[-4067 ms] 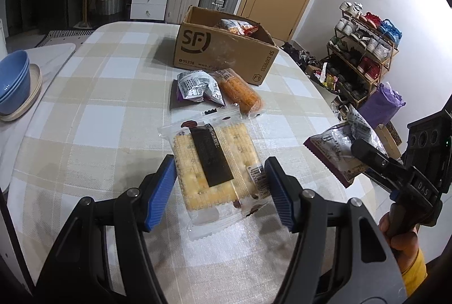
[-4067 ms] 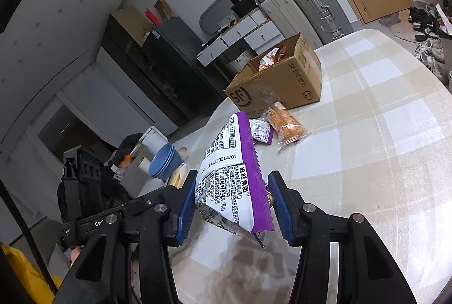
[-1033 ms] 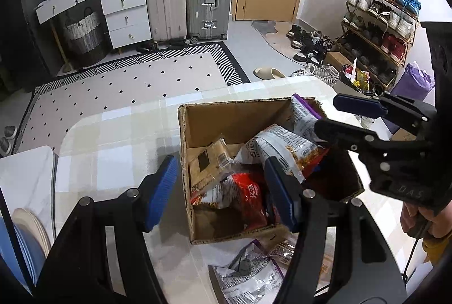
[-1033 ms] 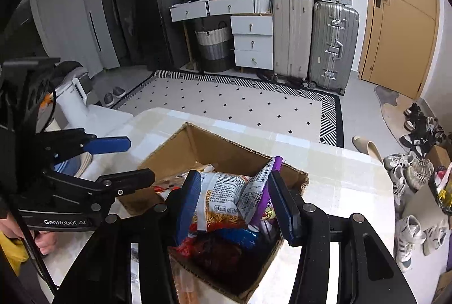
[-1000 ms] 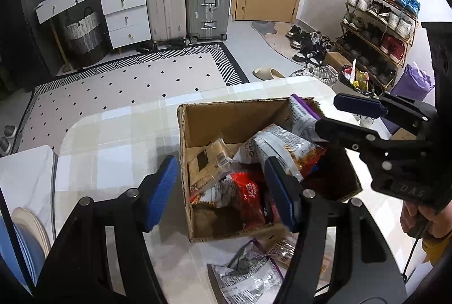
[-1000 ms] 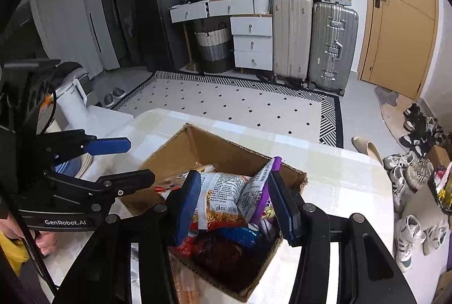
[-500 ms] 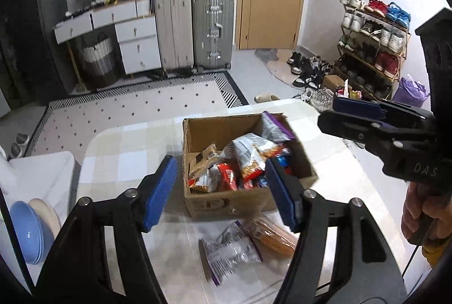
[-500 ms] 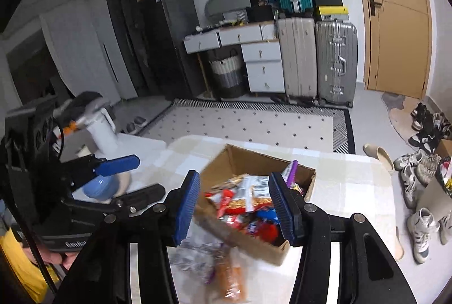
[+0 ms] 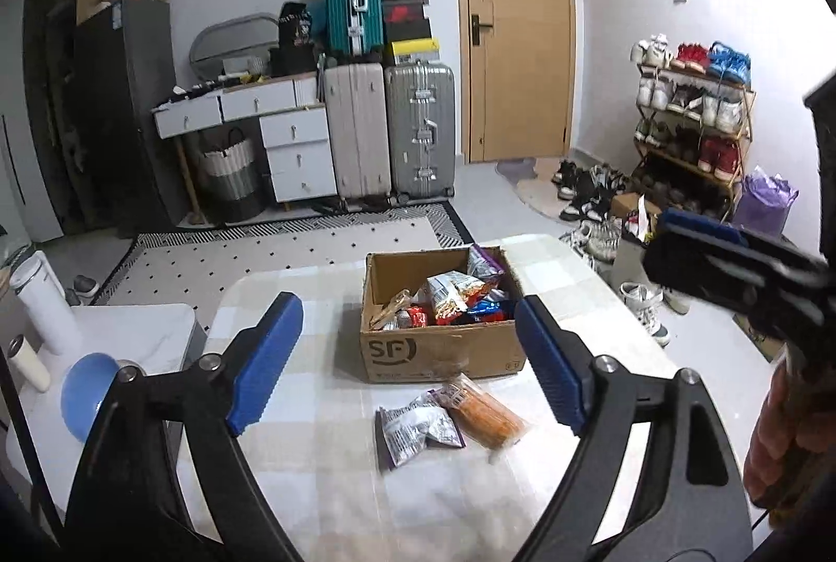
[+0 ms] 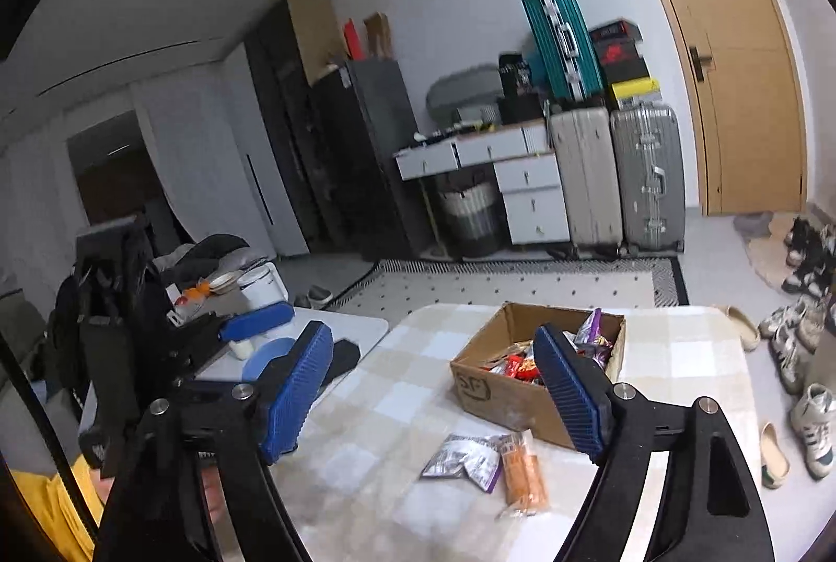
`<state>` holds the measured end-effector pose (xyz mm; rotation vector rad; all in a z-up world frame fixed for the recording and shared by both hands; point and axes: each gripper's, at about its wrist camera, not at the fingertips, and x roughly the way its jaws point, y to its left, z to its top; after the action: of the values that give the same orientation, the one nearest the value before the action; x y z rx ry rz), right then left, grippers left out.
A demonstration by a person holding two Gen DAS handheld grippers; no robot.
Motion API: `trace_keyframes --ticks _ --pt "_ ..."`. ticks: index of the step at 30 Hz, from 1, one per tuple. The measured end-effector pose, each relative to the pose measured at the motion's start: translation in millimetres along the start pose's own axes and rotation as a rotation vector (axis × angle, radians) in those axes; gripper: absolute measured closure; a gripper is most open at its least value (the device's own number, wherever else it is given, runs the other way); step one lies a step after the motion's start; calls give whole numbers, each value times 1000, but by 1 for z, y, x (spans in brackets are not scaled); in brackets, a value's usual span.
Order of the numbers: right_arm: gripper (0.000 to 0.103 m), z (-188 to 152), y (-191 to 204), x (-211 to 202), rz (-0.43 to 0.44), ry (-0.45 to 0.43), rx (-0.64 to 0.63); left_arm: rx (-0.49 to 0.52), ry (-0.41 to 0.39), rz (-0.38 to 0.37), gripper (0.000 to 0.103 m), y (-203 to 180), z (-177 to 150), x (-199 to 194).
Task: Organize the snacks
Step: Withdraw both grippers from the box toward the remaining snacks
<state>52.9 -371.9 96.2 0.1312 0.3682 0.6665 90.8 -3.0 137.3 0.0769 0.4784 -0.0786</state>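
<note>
A: Where are the loose snacks?
B: The silver packet (image 9: 420,426) and orange packet (image 9: 486,415) lie touching on the worktop (image 9: 324,473), just near of the cardboard box (image 9: 439,347).
A: Claws?
B: Left claw (image 9: 405,366) and right claw (image 10: 436,397) both spread apart, empty.
A: Handling?
B: Probably light, crinkly, slippery; pinch a sealed edge.

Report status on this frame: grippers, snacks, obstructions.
Left gripper open, empty; right gripper open, empty. Silver-purple packet and orange packet on table beside box. Nothing in the way.
</note>
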Motion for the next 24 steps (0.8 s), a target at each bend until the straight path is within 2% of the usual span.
trace_keyframes --ticks 3,4,5,8,14,18,24 --pt "12 -17 20 -30 20 -46 -35 -5 -37 10 8 -4 -10 -34" --pt "8 -25 27 -42 25 -70 -50 -13 -39 -1 0 -5 -14 -44" --pt "2 -30 32 -49 26 -85 -56 -28 -45 -16 0 -5 -20 -54" --pt "1 -53 47 -71 31 -107 -81 -65 -56 -47 0 -2 -45 -82" --pt "1 -107 43 -85 7 -112 -28 -110 -107 11 0 5 -99 -119" --pt "1 -144 41 -84 -24 -98 -35 -146 -88 34 0 12 -142 -126" --pt "1 -175 34 -63 -59 3 -13 -131 8 82 0 19 -195 -96"
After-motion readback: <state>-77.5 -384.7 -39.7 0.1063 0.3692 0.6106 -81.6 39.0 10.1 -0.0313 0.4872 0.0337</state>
